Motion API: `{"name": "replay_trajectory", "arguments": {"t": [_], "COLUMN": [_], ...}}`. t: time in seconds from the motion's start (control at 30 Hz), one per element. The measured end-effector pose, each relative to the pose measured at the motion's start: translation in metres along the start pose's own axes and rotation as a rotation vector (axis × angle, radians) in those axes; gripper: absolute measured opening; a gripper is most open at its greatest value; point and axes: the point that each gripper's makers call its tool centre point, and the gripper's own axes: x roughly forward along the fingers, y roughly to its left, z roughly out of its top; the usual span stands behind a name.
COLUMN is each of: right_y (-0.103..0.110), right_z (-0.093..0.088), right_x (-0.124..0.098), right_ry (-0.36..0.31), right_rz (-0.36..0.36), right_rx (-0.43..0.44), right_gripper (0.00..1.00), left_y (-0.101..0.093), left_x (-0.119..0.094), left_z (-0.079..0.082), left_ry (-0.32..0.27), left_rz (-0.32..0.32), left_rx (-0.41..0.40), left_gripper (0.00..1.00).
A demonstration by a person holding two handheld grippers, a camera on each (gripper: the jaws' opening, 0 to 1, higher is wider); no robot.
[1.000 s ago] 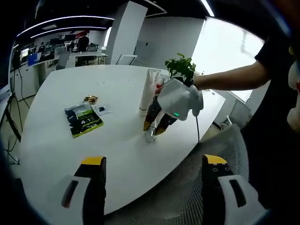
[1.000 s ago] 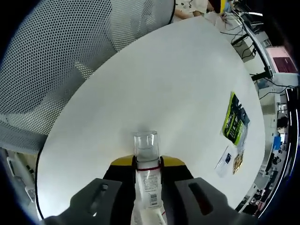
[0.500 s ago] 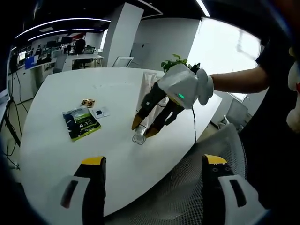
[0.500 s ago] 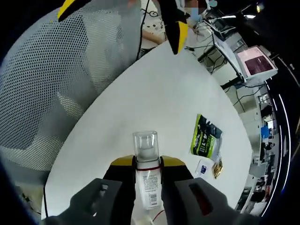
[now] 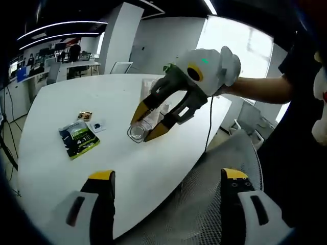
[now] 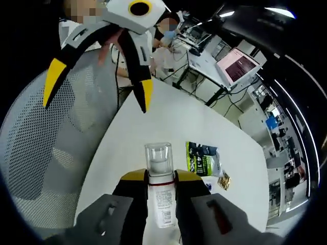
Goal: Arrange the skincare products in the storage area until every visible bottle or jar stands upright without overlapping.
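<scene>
My right gripper (image 5: 147, 125) is shut on a small bottle with a clear cap (image 5: 137, 133), holding it tilted in the air above the white table (image 5: 56, 173). In the right gripper view the bottle (image 6: 159, 159) sticks out between the yellow-padded jaws of that gripper (image 6: 161, 177), cap forward. A white tube (image 5: 148, 88) stands upright on the table behind it, partly hidden. My left gripper (image 5: 167, 176) is open with nothing between its jaws, low over the table's near edge. It also hangs open at the upper left of the right gripper view (image 6: 99, 87).
A green packet (image 5: 78, 139) and small sachets (image 5: 85, 116) lie on the table's left part; the packet (image 6: 204, 159) also lies past the bottle. A potted plant (image 5: 171, 69) stands at the back. A grey mesh chair (image 5: 204, 204) sits against the table's near edge.
The right gripper has lifted the bottle off the table and swung it up, its cap now pointing toward the left gripper. The left gripper stays open.
</scene>
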Motion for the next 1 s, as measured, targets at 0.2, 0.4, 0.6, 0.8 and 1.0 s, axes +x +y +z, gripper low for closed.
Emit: {"name": "replay_trajectory", "arguments": {"t": [0.2, 0.4, 0.6, 0.8, 1.0], "right_y": [-0.008, -0.009, -0.014, -0.013, -0.01], "right_z": [0.011, 0.02, 0.028, 0.038, 0.058], "right_x": [-0.02, -0.038, -0.052, -0.063, -0.082], "right_ry": [-0.102, -0.202, -0.293, -0.378, -0.542], "right_rz": [-0.062, -0.091, -0.112, -0.114, -0.084], "right_rx": [0.162, 0.303, 0.409, 0.497, 0.647], "right_gripper": [0.19, 0.19, 0.19, 0.19, 0.19], "left_y": [-0.006, -0.015, -0.019, -0.021, -0.023], "left_x": [0.006, 0.01, 0.011, 0.012, 0.012], "left_z": [0.008, 0.017, 0.022, 0.03, 0.044], "left_ry": [-0.001, -0.008, -0.014, -0.028, -0.054], "left_rz": [-0.034, -0.065, -0.087, -0.098, -0.118], "left_rx": [0.032, 0.059, 0.079, 0.094, 0.11], "left_gripper": [0.82, 0.82, 0.82, 0.81, 0.8]}}
